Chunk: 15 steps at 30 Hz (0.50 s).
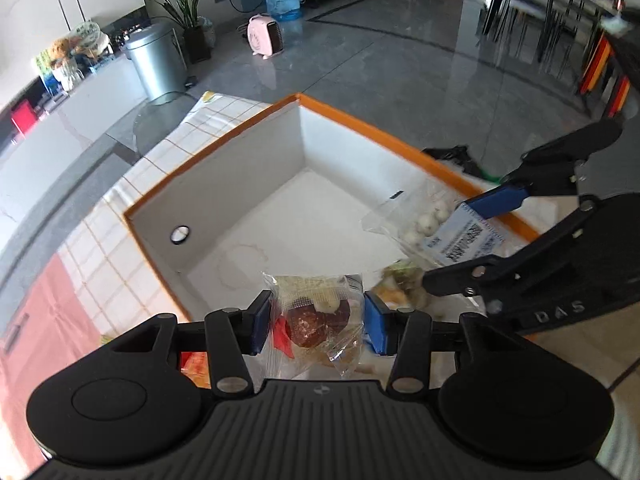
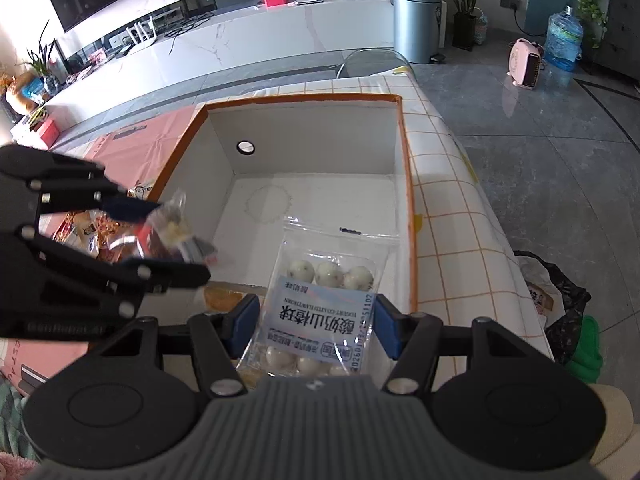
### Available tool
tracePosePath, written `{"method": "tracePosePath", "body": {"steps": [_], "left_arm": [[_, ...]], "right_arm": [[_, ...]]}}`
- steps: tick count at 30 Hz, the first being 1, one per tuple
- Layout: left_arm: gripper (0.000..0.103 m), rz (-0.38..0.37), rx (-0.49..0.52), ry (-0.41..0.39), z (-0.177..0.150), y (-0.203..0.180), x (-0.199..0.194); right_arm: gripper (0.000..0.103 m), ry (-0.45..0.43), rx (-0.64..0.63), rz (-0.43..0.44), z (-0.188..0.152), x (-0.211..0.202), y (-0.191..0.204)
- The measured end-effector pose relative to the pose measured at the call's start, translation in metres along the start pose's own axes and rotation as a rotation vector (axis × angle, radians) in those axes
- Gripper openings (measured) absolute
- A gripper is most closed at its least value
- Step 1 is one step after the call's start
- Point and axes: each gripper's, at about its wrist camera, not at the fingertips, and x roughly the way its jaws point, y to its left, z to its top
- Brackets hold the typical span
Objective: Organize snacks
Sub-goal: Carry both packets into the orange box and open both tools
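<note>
— You were standing right there. What did the left side look like?

— The left tongs (image 1: 316, 322) were clamped on a small clear-wrapped snack packet with a dark reddish-brown cake and a pale blob inside (image 1: 316, 312). The blue pads pressed its two side edges, and it hung over the near edge of the big white cardboard box with the orange rim (image 1: 236, 130). That box sat on a tabletop under a cream cloth with orange grid lines (image 1: 120, 208).

— And the box itself?

— Bare inside, as far as I could see: white floor, a faint ring mark, one round hole in a wall.

— The right side?

— The right tongs (image 2: 316, 326) gripped a clear plastic bag of white yogurt-coated balls with a pale blue label (image 2: 320, 300). They held it across the label, so the bag's long axis ran straight ahead of the tongs, its far end reaching out over the box floor. I couldn't tell if that end touched the bottom.

— Which hand was closer to dropping?

— Both pointed steeply down into the same opening, side by side, apart. The bag of balls reached farther over the floor; the little cake packet was at the near wall, so I'd guess the left needed to go a bit farther in. Letting go was all either needed after that, I reckoned.

— Any worry?

— Only the loose snacks (image 2: 100, 236) beside the box, near the left tongs.
</note>
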Motion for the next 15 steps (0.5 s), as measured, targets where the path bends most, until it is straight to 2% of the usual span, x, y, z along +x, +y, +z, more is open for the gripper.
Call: {"method": "tracePosePath", "body": {"steps": [3, 8, 15], "left_arm": [[0.055, 0.078, 0.103, 0.025, 0.001, -0.006, 0.011], [0.055, 0.113, 0.217, 0.079, -0.002, -0.012, 0.027], [0.058, 0.119, 0.2, 0.102, -0.005, -0.003, 0.039]], "right_arm": [[0.059, 0.017, -0.056, 0.002, 0.002, 0.013, 0.009], [0.059, 0.05, -0.169, -0.031, 0.003, 0.033, 0.026], [0.061, 0.085, -0.224, -0.044, 0.008, 0.054, 0.034]]}}
